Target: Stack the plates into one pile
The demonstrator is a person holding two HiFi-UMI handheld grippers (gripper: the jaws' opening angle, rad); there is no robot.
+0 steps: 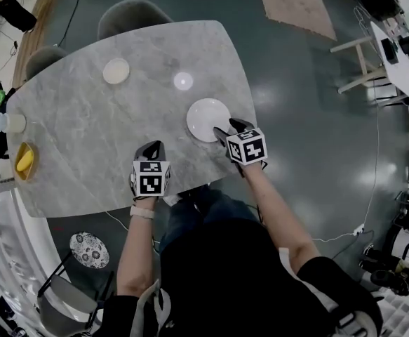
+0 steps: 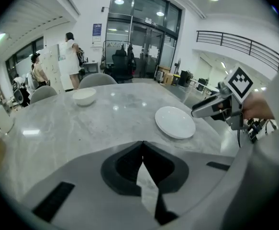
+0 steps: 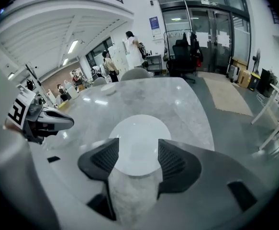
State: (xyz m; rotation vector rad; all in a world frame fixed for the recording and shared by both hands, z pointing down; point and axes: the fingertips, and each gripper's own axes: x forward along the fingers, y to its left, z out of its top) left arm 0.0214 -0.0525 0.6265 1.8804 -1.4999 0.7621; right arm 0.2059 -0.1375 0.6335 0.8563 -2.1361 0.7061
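A white plate point(image 1: 205, 118) lies on the grey marble table point(image 1: 85, 139), near its right front edge. A smaller cream dish point(image 1: 116, 70) sits far back on the left; the left gripper view shows it as a shallow bowl point(image 2: 84, 97). My right gripper point(image 1: 226, 129) hangs open over the plate's near rim, and the plate point(image 3: 140, 137) shows between its jaws point(image 3: 138, 150). My left gripper point(image 1: 154, 149) is shut and empty, above bare table left of the plate point(image 2: 175, 122). Its jaws meet point(image 2: 141, 153) with nothing between them.
A yellow object in a dish point(image 1: 24, 160) and a white cup point(image 1: 15, 123) stand at the table's left edge. Two grey chairs point(image 1: 130, 12) are at the far side. People point(image 2: 71, 59) stand in the room beyond the table.
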